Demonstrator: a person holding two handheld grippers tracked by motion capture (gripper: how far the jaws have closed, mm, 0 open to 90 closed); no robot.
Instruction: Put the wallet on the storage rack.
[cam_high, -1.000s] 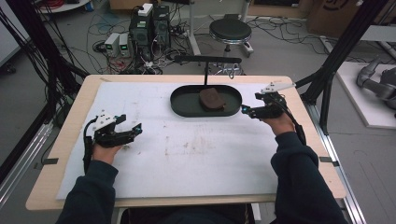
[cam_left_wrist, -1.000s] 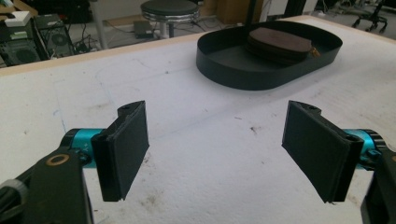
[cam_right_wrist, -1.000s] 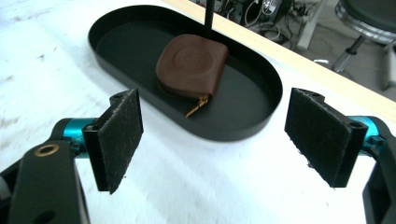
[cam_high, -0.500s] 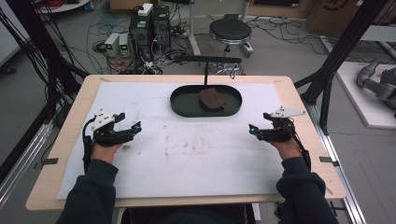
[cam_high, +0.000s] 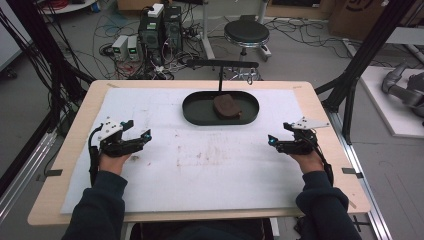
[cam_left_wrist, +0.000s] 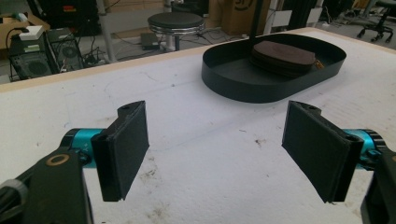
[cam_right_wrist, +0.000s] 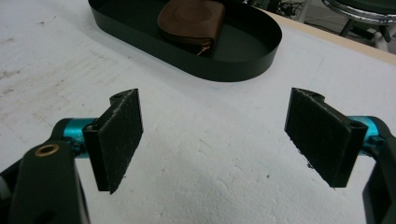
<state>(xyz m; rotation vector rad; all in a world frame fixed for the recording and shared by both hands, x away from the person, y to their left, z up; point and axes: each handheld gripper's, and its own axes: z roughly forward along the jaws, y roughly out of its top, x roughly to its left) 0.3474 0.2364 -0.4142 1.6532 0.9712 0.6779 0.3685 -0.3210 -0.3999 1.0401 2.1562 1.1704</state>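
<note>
a: brown pouch sits in black tray, far side of surface.
b: left tongs, right tongs both wide, empty, well apart from it. looks like placement done; next is rest or reach back in.

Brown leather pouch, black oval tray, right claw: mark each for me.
Brown leather pouch (cam_right_wrist: 189, 21), right gripper view, top face.
Black oval tray (cam_high: 197, 110), high view, bare floor left of pouch.
Right claw (cam_high: 274, 142), high view, between fingertips.

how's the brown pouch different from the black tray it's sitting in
The pouch is brown, rounded and soft-looking with a small zip pull; the tray is black, a long oval with a rigid upright wall. The pouch is much smaller and covers only part of the tray's floor. Both rest flat, beyond both grippers.
</note>
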